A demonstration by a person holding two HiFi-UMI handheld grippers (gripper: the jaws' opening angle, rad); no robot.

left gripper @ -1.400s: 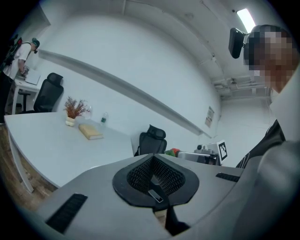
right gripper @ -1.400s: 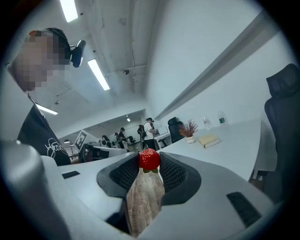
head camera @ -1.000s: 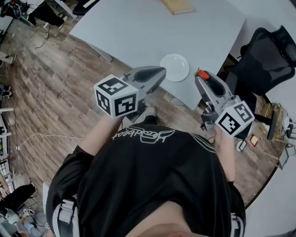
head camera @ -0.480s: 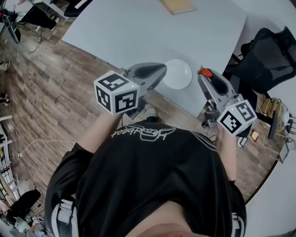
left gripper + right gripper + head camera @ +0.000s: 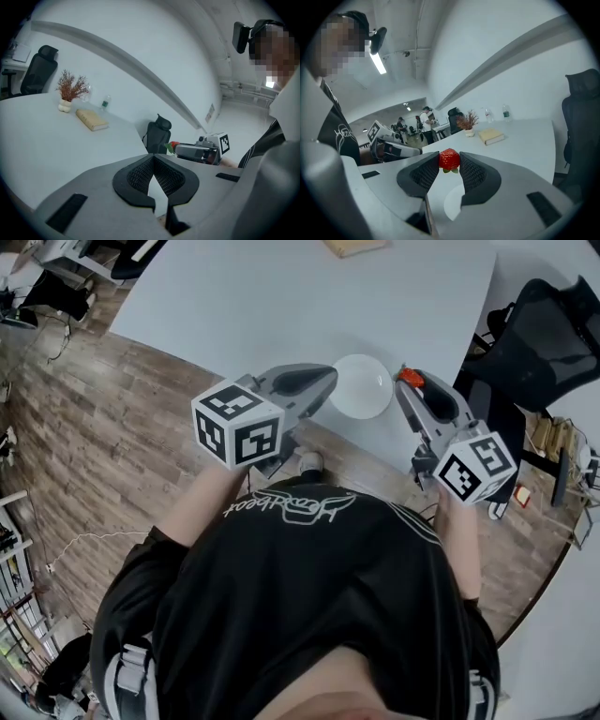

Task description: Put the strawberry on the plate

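Note:
A red strawberry (image 5: pixel 409 378) (image 5: pixel 449 159) is pinched between the pads of my right gripper (image 5: pixel 405 382) (image 5: pixel 449 162), which is shut on it just right of the white plate (image 5: pixel 361 385). The plate lies near the corner of the pale table (image 5: pixel 281 306), and in the right gripper view the plate (image 5: pixel 452 204) shows below the jaws. My left gripper (image 5: pixel 324 382) (image 5: pixel 153 158) hovers at the plate's left rim, shut, its pad tips meeting with nothing between them. From the left gripper view the right gripper (image 5: pixel 197 151) shows with the strawberry (image 5: pixel 174 146) at its tip.
A tan book (image 5: pixel 354 247) (image 5: pixel 92 119) lies far back on the table, beside a small potted plant (image 5: pixel 70 91) and a bottle (image 5: pixel 105 102). A black office chair (image 5: pixel 539 343) stands right of the table corner. Wooden floor lies to the left. People stand far off (image 5: pixel 424 123).
The table and plate have drawn closer beneath both grippers. The left gripper's tip now reaches the plate's left rim, and the right gripper, still holding the strawberry, sits nearer the plate's right side.

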